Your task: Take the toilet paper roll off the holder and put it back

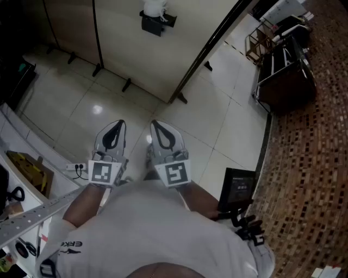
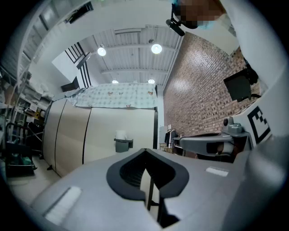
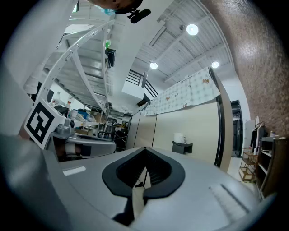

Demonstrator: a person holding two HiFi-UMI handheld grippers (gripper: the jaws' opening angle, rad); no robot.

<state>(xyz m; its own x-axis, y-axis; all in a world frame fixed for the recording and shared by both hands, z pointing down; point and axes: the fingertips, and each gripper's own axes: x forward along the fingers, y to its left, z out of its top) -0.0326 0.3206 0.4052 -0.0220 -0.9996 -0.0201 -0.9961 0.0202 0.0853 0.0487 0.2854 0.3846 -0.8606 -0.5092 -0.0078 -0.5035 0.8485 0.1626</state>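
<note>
Left gripper (image 1: 115, 130): held level, close to the person's body; its jaws are pressed together and nothing is pinched between them.
Right gripper (image 1: 160, 133): held level just beside the left gripper; its jaws are likewise pressed together and nothing is held.
Marker cubes (image 1: 104, 172): one is seen at the rear of each gripper, near the person's white shirt (image 1: 157, 233).
Toilet paper roll (image 1: 155, 6): white, seated on top of the holder, well apart from both grippers.
Holder (image 1: 155, 23): dark and box-shaped, mounted on the beige partition panel (image 1: 179, 49).
Floor (image 1: 217, 119): pale glossy tiles are seen between the grippers and the partition.
Brick wall (image 2: 198, 90): seen along the person's right side.
Monitor (image 1: 238, 187): dark, seen by the brick wall at the person's right.
</note>
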